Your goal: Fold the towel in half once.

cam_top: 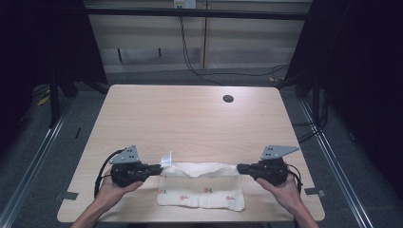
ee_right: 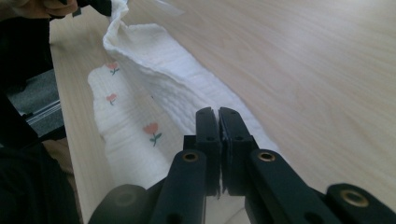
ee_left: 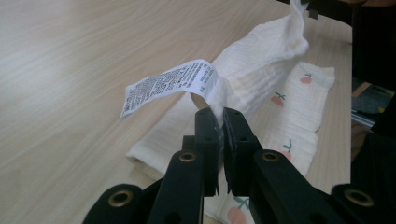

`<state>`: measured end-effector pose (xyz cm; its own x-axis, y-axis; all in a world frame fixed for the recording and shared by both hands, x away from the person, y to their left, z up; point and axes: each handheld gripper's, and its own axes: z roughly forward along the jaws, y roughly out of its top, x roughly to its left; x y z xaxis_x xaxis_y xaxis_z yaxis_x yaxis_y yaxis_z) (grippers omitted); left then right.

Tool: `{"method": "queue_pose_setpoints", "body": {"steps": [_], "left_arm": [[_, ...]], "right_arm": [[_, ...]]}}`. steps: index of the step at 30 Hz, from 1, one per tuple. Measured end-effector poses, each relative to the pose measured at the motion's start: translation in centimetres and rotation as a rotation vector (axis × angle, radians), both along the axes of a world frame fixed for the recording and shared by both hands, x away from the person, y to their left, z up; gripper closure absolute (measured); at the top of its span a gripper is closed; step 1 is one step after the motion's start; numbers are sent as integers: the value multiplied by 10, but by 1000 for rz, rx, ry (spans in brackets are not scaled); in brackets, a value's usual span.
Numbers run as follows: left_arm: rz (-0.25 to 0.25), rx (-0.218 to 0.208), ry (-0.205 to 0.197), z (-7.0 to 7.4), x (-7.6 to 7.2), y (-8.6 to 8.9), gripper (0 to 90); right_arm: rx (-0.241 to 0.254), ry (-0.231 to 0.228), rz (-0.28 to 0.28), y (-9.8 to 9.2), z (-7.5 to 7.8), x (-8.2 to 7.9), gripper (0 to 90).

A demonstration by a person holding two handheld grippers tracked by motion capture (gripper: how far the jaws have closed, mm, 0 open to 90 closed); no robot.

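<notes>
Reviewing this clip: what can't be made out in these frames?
- Care label: print too small to read in the left gripper view.
- Cloth corner inside the right gripper: hidden by its shut jaws.
- Cloth's underside: covered by its own folds in the high view.
- Left gripper: its bite on the cloth is too small there.

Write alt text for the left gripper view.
The left gripper has its black jaws shut on a corner of a white cloth, lifting that edge off the wooden table. A printed care label sticks out beside the jaws, and small red flowers dot the cloth's lower layer.
</notes>
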<state>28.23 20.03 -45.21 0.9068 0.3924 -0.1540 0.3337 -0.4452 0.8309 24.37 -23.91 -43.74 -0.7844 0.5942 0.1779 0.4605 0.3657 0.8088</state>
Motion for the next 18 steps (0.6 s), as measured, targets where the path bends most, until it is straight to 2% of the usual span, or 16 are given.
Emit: {"method": "queue_pose_setpoints", "body": {"steps": [1,4,6,7,9,10,11,12,13,14,15,18], "left_arm": [[-14,20,4,-4,-1,-2,855],[-27,33,4,-8,-4,-3,855],[-39,46,9,-10,-7,-3,854],[-41,38,17,-12,-8,-4,854],[-55,65,30,-21,-11,-4,853],[-55,65,30,-21,-11,-4,853],[-65,89,29,-24,-13,-5,853],[-75,94,44,-27,-14,-6,854],[-68,109,35,-29,-15,-8,853],[-65,109,36,-30,-16,-8,853],[-73,106,52,-31,-16,-9,853],[-92,140,52,-35,-16,-12,853]], "right_arm": [[9,19,6,1,-7,-4,877],[-10,22,8,1,-12,-7,875],[-21,58,11,1,-20,-14,871],[-21,58,11,1,-20,-14,871],[-54,68,19,2,-26,-19,867],[-54,68,19,2,-26,-19,867],[-52,78,22,3,-28,-20,867],[-72,66,26,4,-32,-22,867],[-84,90,35,7,-38,-24,868],[-84,90,35,7,-38,-24,868],[-104,99,40,9,-41,-27,868],[-108,102,37,8,-44,-28,868]]}}
